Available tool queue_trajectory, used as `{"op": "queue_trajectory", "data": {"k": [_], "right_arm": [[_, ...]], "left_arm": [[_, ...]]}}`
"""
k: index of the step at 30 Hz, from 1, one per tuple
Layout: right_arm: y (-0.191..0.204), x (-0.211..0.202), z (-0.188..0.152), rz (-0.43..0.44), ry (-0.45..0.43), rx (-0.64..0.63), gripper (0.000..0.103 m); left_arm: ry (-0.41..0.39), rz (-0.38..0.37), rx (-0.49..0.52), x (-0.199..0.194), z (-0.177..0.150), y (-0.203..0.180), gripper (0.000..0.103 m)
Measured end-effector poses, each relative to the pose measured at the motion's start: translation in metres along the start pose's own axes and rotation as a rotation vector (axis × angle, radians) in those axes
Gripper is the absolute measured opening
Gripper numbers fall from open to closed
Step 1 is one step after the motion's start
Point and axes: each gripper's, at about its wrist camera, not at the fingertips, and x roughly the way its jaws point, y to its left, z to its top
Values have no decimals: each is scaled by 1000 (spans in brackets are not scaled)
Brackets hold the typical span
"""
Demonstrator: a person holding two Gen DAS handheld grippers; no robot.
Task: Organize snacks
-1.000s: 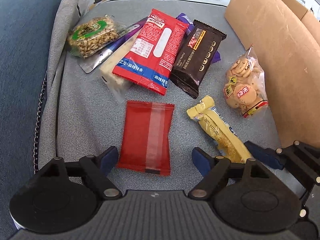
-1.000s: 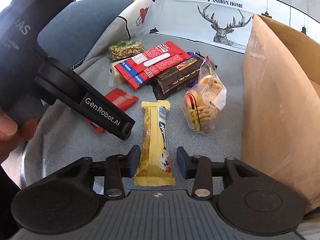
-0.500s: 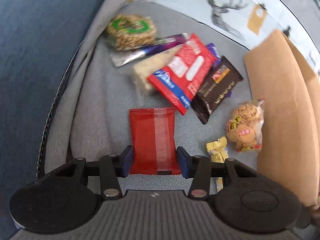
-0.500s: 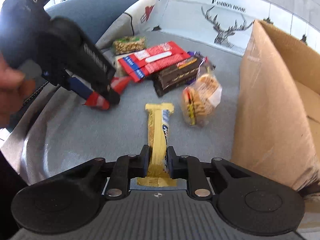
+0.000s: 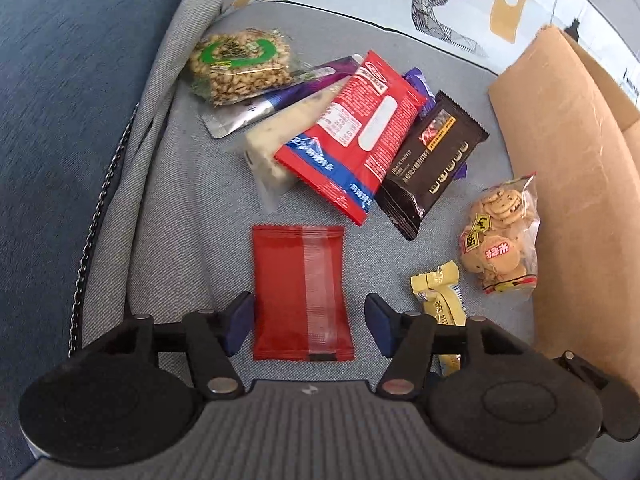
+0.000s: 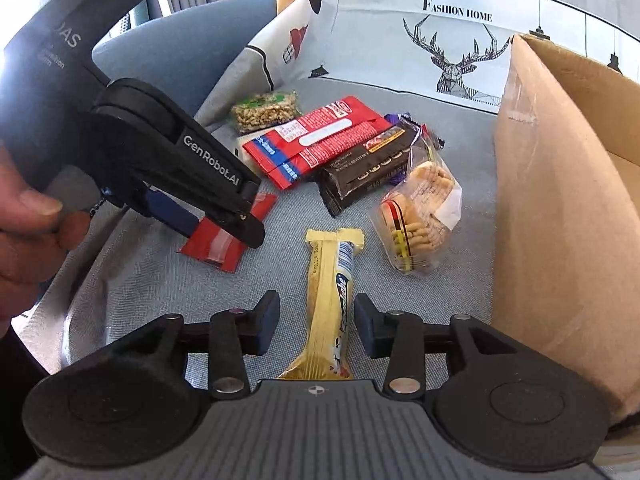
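Observation:
A plain red packet (image 5: 302, 292) lies flat on the grey cushion between the fingers of my left gripper (image 5: 308, 326), which is open around its near end with small gaps on both sides. The packet also shows in the right wrist view (image 6: 224, 242) under the left gripper (image 6: 224, 216). A yellow wafer bar (image 6: 330, 304) lies lengthwise between the fingers of my right gripper (image 6: 316, 326), which is open and not touching it. The bar's far end shows in the left wrist view (image 5: 438, 290).
An open cardboard box (image 6: 560, 208) stands at the right; its wall shows in the left wrist view (image 5: 568, 184). A cookie bag (image 5: 500, 236), dark chocolate pack (image 5: 434, 168), red-blue packet (image 5: 352, 140) and peanut brittle (image 5: 240, 64) lie beyond. A deer-print cushion (image 6: 452, 56) backs the seat.
Both grippers closed in on their snacks half a second ago and now stand wider open again. The red packet and yellow bar still lie on the cushion.

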Motion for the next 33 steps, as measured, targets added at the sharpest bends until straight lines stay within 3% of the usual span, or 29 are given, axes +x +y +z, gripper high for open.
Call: {"op": "queue_trajectory", "data": {"k": [5, 7, 9, 13, 20, 33], "right_arm": [[2, 7, -2, -36, 32, -34, 41], [3, 7, -3, -41, 29, -48, 25], [2, 6, -3, -44, 24, -54, 20], [2, -2, -6, -36, 0, -59, 18], [7, -35, -9, -31, -101, -92, 18], [-1, -106, 13, -3, -301, -151, 18]], "left_arm": [[-5, 21, 31, 5, 2, -3, 65], [-8, 35, 42, 5, 2, -4, 62], [-15, 58, 56, 5, 2, -5, 54], [-37, 48, 50, -1, 1, -4, 47], [-140, -3, -8, -33, -8, 7, 46], [-274, -30, -15, -76, -7, -6, 45]]}}
